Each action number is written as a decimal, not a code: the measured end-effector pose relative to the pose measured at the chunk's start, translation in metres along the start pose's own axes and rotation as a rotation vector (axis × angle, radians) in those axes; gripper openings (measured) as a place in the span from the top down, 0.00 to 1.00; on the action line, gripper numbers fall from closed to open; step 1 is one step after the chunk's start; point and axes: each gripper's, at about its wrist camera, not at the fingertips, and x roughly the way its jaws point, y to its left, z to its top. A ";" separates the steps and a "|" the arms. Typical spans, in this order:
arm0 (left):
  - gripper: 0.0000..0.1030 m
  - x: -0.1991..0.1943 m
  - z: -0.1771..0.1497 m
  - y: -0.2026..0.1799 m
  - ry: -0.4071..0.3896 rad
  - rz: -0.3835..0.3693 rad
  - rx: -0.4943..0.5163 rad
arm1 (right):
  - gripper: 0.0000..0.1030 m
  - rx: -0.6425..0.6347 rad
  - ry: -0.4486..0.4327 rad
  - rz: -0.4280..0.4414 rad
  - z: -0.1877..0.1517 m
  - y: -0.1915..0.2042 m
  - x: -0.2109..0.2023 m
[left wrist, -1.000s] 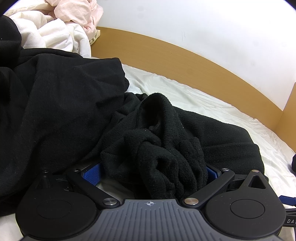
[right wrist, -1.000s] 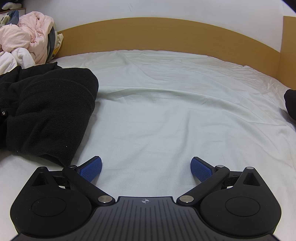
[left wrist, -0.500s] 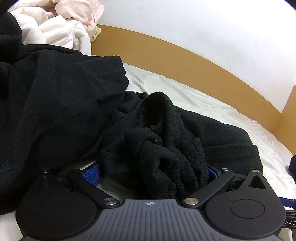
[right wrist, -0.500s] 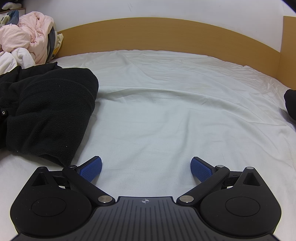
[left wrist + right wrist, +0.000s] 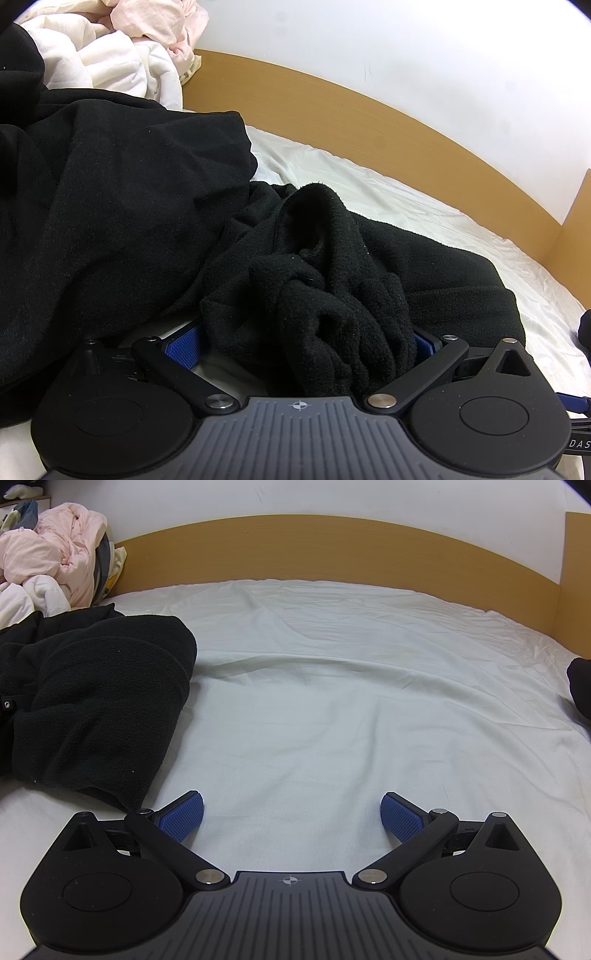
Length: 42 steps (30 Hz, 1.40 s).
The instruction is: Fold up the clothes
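While the left gripper (image 5: pixel 303 338) had its jaws spread around a bunched wad of the black fleece garment (image 5: pixel 343 280), which lay crumpled on the bed (image 5: pixel 332 701), the right gripper (image 5: pixel 291 816) hovered with jaws wide apart over bare sheet, holding nothing. Judging by this, the step was picking up; next, closing on the fleece and spreading it flat seemed needed.

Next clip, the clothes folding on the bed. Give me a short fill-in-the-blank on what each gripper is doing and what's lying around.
1. A bunched black fleece garment lies between the jaws of the ____ gripper.
2. The right gripper has its jaws open over the bare ____ bedsheet.
3. The headboard behind the bed is made of ____.

Missing words: left; white; wood
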 end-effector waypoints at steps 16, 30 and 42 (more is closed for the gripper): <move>0.00 -0.012 -0.004 -0.029 -0.008 0.007 0.008 | 0.00 0.000 0.000 0.000 0.000 0.000 0.000; 0.00 -0.023 -0.009 -0.053 -0.005 0.001 0.010 | 0.00 0.000 0.000 0.000 0.000 0.000 0.000; 0.00 -0.029 -0.007 -0.051 -0.002 -0.009 -0.002 | 0.00 0.000 0.000 0.000 0.000 0.000 0.000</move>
